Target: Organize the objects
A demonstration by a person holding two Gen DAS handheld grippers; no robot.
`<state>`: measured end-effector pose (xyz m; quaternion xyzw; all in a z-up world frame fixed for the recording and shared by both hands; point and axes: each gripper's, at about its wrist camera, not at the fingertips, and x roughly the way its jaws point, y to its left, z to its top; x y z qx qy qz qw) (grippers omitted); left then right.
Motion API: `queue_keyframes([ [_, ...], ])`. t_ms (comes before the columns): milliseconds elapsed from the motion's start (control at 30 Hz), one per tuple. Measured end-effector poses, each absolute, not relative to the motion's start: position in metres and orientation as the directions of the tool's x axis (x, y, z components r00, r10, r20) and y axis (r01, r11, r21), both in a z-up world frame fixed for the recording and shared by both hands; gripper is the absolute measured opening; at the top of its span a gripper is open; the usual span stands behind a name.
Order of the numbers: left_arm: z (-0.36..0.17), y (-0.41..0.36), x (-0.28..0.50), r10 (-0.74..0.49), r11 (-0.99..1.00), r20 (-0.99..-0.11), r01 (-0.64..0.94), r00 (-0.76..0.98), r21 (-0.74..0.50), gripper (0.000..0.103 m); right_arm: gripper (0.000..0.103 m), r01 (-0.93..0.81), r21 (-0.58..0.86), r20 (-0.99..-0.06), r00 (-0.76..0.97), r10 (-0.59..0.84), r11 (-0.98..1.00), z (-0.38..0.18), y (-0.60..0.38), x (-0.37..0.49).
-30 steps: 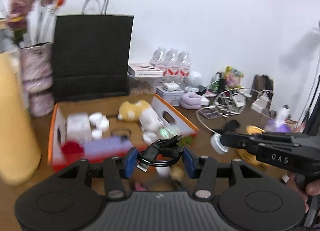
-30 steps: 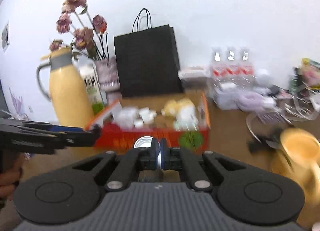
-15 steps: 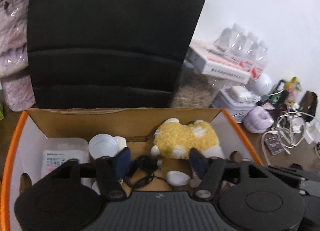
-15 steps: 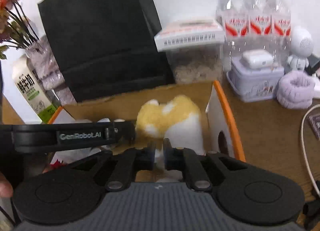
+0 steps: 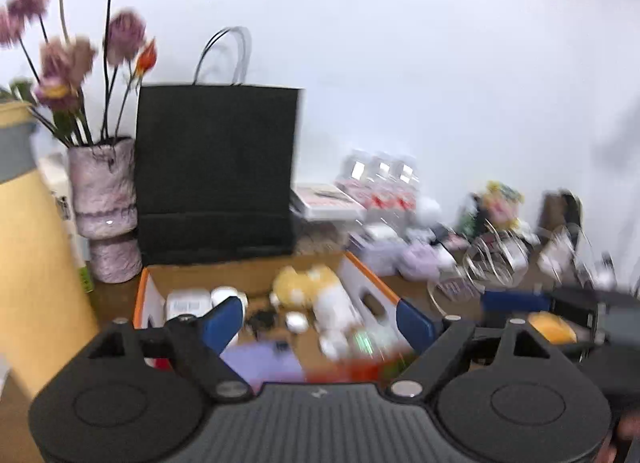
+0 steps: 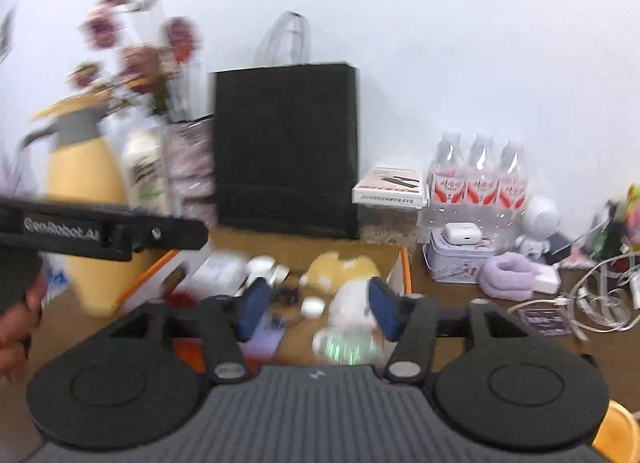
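Observation:
An orange-rimmed cardboard box stands on the brown table. In it lie a yellow-and-white plush toy, a coiled black cable, white packets and small white round things. My left gripper hangs just in front of the box. Its jaws are opening and nothing is between the blue pads. My right gripper is beside it on the right, its jaws also opening and empty. The left gripper's fingers cross the left of the right wrist view.
A black paper bag stands behind the box, with a flower vase and a yellow jug to its left. Right of the box are water bottles, a tin, a purple band, loose cables and a yellow cup.
The left gripper carried the black cable over the box, let it go inside and pulled back. The right gripper went from shut to open and also drew back from the box.

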<state>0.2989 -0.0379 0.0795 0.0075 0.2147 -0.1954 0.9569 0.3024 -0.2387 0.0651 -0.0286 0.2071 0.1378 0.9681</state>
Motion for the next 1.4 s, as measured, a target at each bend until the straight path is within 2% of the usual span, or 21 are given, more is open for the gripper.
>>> queue_keyframes([
  [67,0.066,-0.037,0.244,-0.382,0.915,-0.401,0.400,0.833,-0.041,0.087,0.081,-0.299,-0.016,-0.391,0.880,0.269,0.954,0.059,-0.240,0.251],
  [100,0.059,-0.035,0.223,-0.404,0.907,-0.393,0.416,0.826,-0.058,0.090,0.081,-0.298,-0.012,-0.393,0.879,0.270,0.954,0.056,-0.242,0.229],
  [133,0.049,-0.030,0.202,-0.437,0.895,-0.393,0.435,0.809,-0.099,0.094,0.081,-0.299,0.002,-0.394,0.877,0.275,0.954,0.051,-0.246,0.205],
  [233,0.014,-0.020,0.152,-0.467,0.884,-0.462,0.400,0.754,-0.242,0.094,0.085,-0.294,0.089,-0.412,0.859,0.304,0.952,0.032,-0.259,0.147],
  [333,-0.009,-0.019,0.110,-0.382,0.924,-0.559,0.319,0.736,-0.212,0.092,0.087,-0.274,0.089,-0.477,0.833,0.282,0.958,0.011,-0.264,0.104],
  [400,-0.013,-0.019,0.089,-0.379,0.924,-0.561,0.330,0.736,-0.192,0.093,0.088,-0.267,0.032,-0.513,0.823,0.245,0.963,0.001,-0.264,0.077],
  [500,-0.014,-0.020,0.086,-0.406,0.914,-0.568,0.335,0.717,-0.229,0.093,0.088,-0.283,0.036,-0.532,0.806,0.258,0.958,-0.007,-0.265,0.054],
  [600,-0.012,-0.030,0.099,-0.375,0.926,-0.571,0.322,0.730,-0.196,0.093,0.086,-0.244,0.048,-0.504,0.831,0.234,0.969,-0.007,-0.267,0.056],
  [733,-0.008,-0.045,0.126,-0.371,0.925,-0.519,0.359,0.770,-0.127,0.094,0.086,-0.223,0.036,-0.453,0.865,0.215,0.974,0.001,-0.267,0.066],
  [833,-0.007,-0.066,0.174,-0.368,0.919,-0.505,0.388,0.781,-0.070,0.094,0.086,-0.218,0.031,-0.436,0.875,0.210,0.975,0.004,-0.268,0.083],
  [900,-0.013,-0.079,0.210,-0.383,0.906,-0.526,0.419,0.760,-0.055,0.094,0.086,-0.209,0.027,-0.424,0.883,0.201,0.977,0.005,-0.269,0.099],
  [1100,-0.042,-0.105,0.296,-0.278,0.914,-0.635,0.402,0.720,0.056,0.094,0.082,-0.157,0.083,-0.413,0.893,0.178,0.984,0.008,-0.280,0.165],
  [1200,-0.050,-0.101,0.321,-0.279,0.926,-0.689,0.377,0.669,-0.008,0.093,0.082,-0.152,0.112,-0.427,0.885,0.186,0.982,0.003,-0.280,0.200],
  [1267,-0.053,-0.095,0.332,-0.275,0.934,-0.700,0.356,0.659,-0.033,0.089,0.082,-0.165,0.109,-0.454,0.869,0.197,0.980,-0.002,-0.274,0.228],
  [1400,-0.055,-0.078,0.328,-0.331,0.924,-0.666,0.371,0.668,-0.087,0.085,0.075,-0.183,0.115,-0.511,0.832,0.216,0.976,-0.018,-0.261,0.280],
])
